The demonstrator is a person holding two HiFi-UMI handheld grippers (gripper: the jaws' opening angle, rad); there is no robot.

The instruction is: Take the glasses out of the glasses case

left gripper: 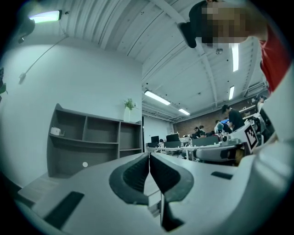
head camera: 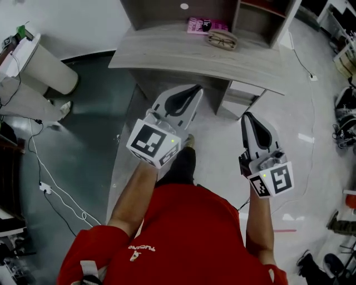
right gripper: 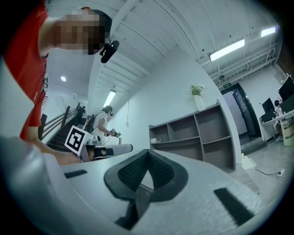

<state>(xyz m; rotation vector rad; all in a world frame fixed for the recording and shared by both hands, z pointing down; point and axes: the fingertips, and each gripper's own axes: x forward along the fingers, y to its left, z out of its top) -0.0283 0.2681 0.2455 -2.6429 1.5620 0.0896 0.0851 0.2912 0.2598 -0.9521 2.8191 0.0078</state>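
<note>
A tan oval glasses case lies on the grey wooden desk, toward its back right; dark glasses frames seem to show in it. Both grippers are held in the air short of the desk's front edge, well apart from the case. My left gripper points level at the desk, jaws shut with nothing between them. My right gripper is lower and to the right, its jaws meeting at the tips, also empty. The case is hidden in both gripper views.
A pink book lies left of the case. A grey shelf unit stands on the desk's back. A drawer cabinet sits under the desk. A white cylinder and cables are on the floor at left.
</note>
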